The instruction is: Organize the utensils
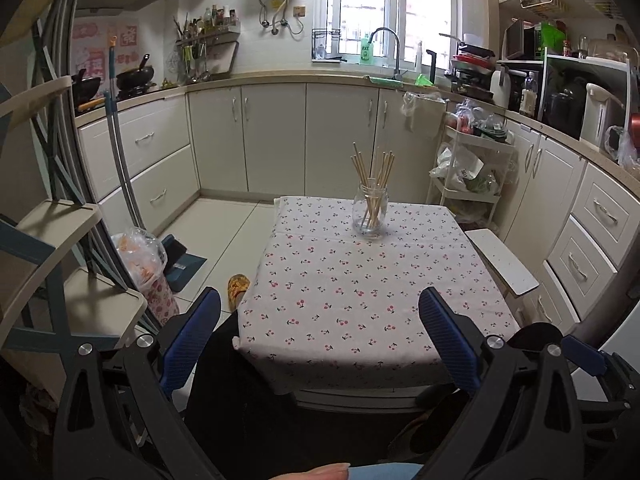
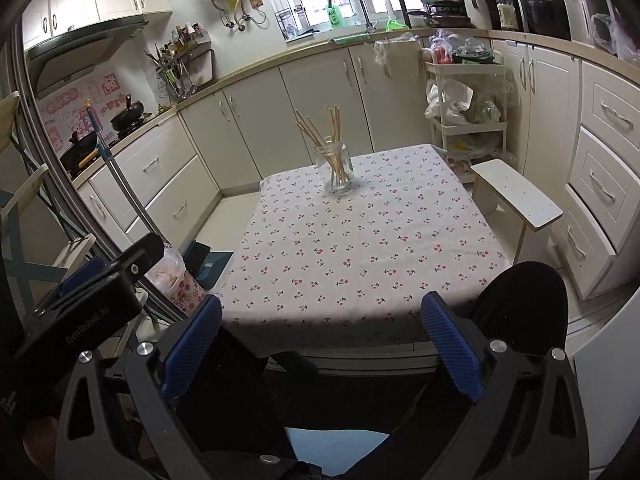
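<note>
A clear glass jar [image 1: 370,214] stands near the far edge of a small table with a cherry-print cloth [image 1: 360,300]. Several wooden chopsticks [image 1: 374,174] stand upright in it, fanned out. The jar also shows in the right wrist view [image 2: 338,170], with the chopsticks [image 2: 326,136] in it. My left gripper [image 1: 320,336] is open and empty, held back at the table's near edge. My right gripper [image 2: 322,340] is open and empty, also at the near edge. The left gripper's body [image 2: 92,304] shows at the left of the right wrist view.
A white stool [image 1: 502,260] stands right of the table, beside a rolling cart with bags [image 1: 468,168]. A shelf rack [image 1: 60,240] and a mop handle [image 1: 120,152] stand at the left. A plastic-covered bin [image 1: 146,268] and a slipper [image 1: 238,286] are on the floor. Kitchen cabinets surround the room.
</note>
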